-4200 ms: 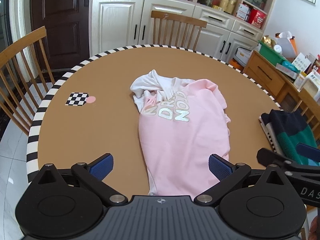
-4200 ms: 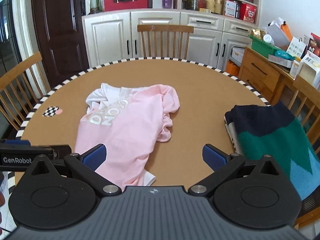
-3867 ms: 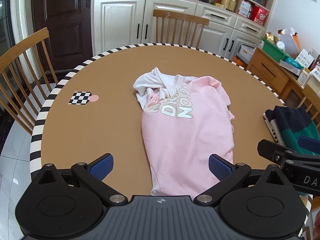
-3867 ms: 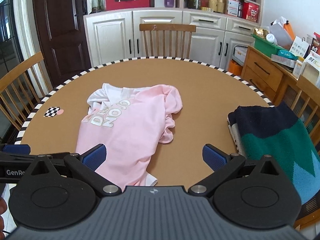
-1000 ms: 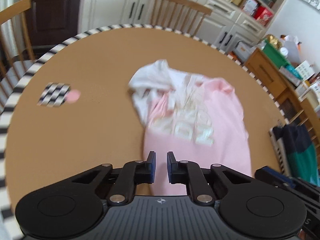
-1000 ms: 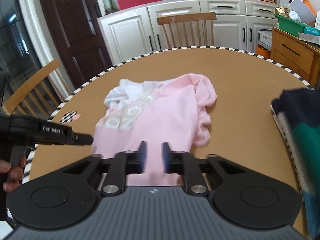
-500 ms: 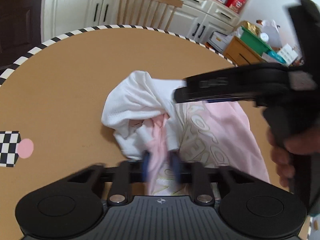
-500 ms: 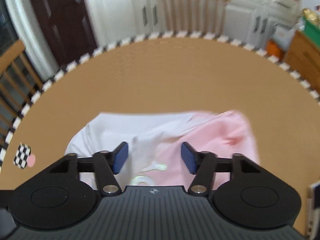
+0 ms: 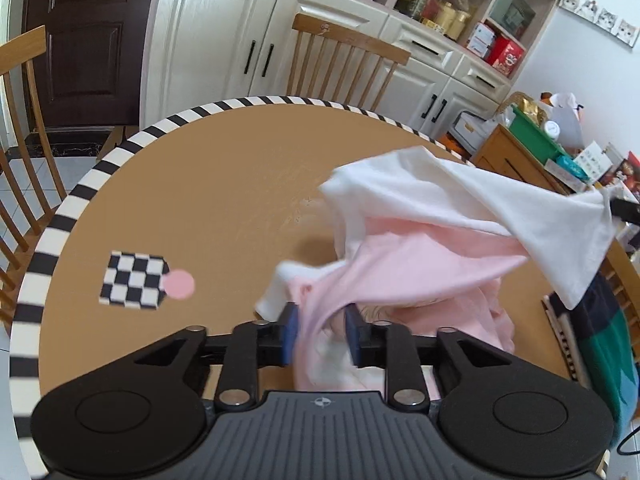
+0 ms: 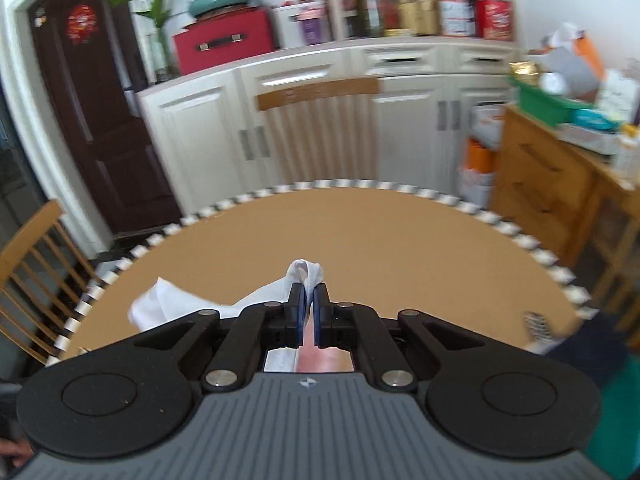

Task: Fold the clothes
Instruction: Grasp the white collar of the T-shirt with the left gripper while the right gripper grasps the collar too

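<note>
A pink and white shirt [image 9: 420, 256] hangs lifted above the round brown table [image 9: 208, 200]. My left gripper [image 9: 319, 334] has its blue pads closed on a bunched pink fold at the shirt's near left side. My right gripper [image 10: 307, 312] is shut on a white corner of the shirt [image 10: 306, 272], which pokes up between its pads. In the left wrist view that white corner [image 9: 592, 216] is stretched up and out to the far right, with the white part spread like a sheet.
A checkerboard marker with a pink dot [image 9: 136, 284] lies on the table at left. A folded dark blue and green sweater [image 9: 604, 344] lies at the right edge. Wooden chairs [image 9: 348, 64] surround the table; cabinets [image 10: 320, 120] stand behind.
Both grippers have closed on the shirt and lifted it off the table. The right gripper pulled its white corner up and to the right, spreading the cloth.
</note>
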Tool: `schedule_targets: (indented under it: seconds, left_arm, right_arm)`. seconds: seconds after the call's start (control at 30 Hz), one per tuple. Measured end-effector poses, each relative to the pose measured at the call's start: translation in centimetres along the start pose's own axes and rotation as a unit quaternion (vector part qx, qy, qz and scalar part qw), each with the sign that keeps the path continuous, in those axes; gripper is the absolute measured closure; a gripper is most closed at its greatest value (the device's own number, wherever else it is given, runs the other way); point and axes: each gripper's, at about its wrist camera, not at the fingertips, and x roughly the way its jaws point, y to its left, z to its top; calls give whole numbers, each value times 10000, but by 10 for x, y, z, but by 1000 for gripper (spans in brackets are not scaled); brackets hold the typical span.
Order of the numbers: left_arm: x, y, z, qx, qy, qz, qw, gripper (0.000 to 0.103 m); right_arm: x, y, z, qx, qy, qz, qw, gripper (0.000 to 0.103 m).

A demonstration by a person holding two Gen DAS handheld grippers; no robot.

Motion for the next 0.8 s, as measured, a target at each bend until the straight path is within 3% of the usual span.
schedule_targets:
  seconds: [0.07, 0.23, 0.33, 0.4, 0.43, 0.5, 0.53, 0.57, 0.6, 0.63, 0.67, 0.8]
  left_arm:
    - [-10, -18, -13, 172, 43, -23, 9998, 57]
    - [-32, -57, -44, 525, 86, 20, 9986, 43]
    - [-44, -60, -51, 548, 25, 34, 9985, 37]
    - [-48, -59, -44, 548, -107, 5, 9984, 36]
    - [-46, -55, -37, 516, -162, 24, 9985, 36]
    - [-33, -45, -20, 337, -203, 8, 9992, 40]
    - [-23, -38, -12, 201, -149, -60, 9997, 49]
    - [-11, -31, -6, 62, -21, -123, 9999, 64]
    - [1, -28, -1, -44, 133, -188, 9997, 72]
    - [12, -27, 1, -99, 282, -251, 9992, 93]
    - [22, -26, 2, -117, 415, -294, 9986, 100]
    - [30, -41, -10, 399, 416, -363, 9977, 99]
  right_arm:
    - [-16, -26, -17, 238, 135, -94, 9996, 98]
    - [-40, -57, -82, 365, 1011, -511, 9929, 95]
    - [-45, -59, -113, 75, 1582, -655, 9852, 86]
    - [-50, -57, -109, 94, 1406, -578, 9883, 64]
    - [-50, -56, -102, 121, 1205, -407, 9918, 61]
    - [-36, -46, -81, -89, 918, 217, 9955, 59]
    - [-25, -38, -71, -243, 806, 531, 9950, 59]
    - [-9, -27, -64, -431, 735, 790, 9932, 58]
    - [10, -15, -57, -639, 743, 993, 9902, 58]
    - [32, -1, -50, -852, 821, 1166, 9861, 58]
    - [55, 13, -44, -1056, 909, 1332, 9813, 58]
    - [145, 66, -33, -2008, 1445, 1501, 9572, 60]
